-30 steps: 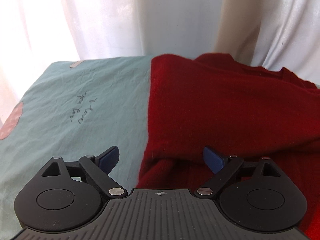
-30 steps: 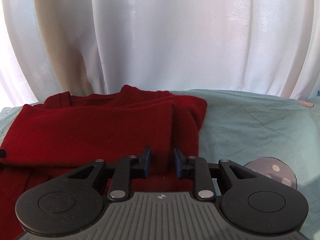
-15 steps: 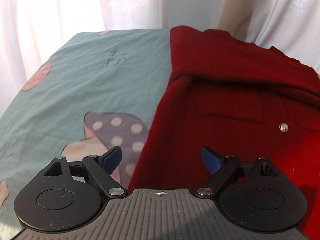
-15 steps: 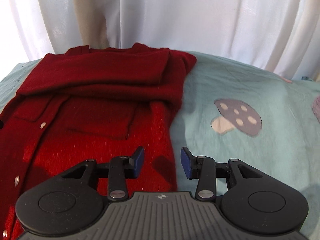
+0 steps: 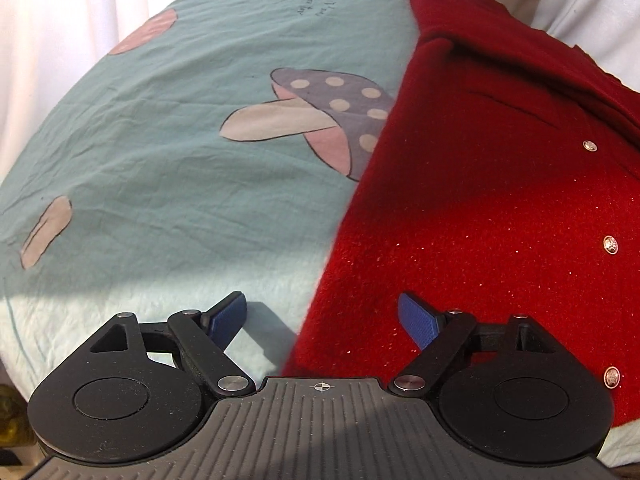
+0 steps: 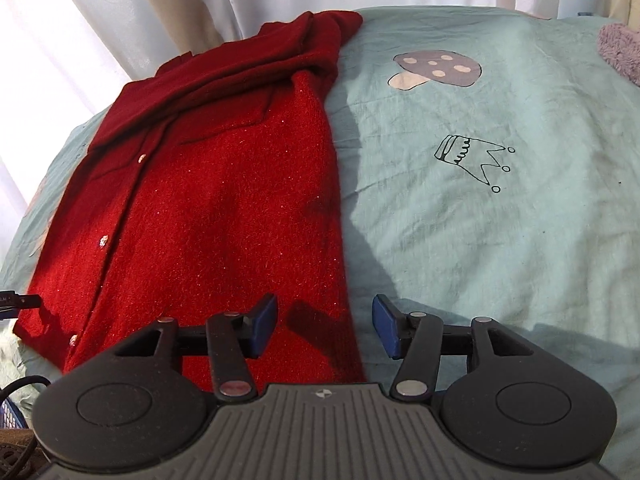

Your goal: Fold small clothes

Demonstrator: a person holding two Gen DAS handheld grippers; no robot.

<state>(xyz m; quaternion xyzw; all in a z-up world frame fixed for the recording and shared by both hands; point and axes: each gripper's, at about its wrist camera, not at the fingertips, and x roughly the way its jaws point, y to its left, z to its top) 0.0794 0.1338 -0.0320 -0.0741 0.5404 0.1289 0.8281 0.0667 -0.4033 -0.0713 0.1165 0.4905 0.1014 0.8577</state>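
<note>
In the left wrist view, the left tool (image 5: 322,318) is standing wide open over the left edge of the red cardigan (image 5: 500,200), which is lying on the green sheet (image 5: 160,120). In the right wrist view, the right tool (image 6: 324,322) is standing open above the cardigan's right hem corner.

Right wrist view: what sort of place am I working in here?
Likely a bedroom at home. The red cardigan lies on a teal sheet printed with mushrooms and a crown, white curtains hang close behind, and a fuzzy blanket or cushion sits at the far right.
</note>
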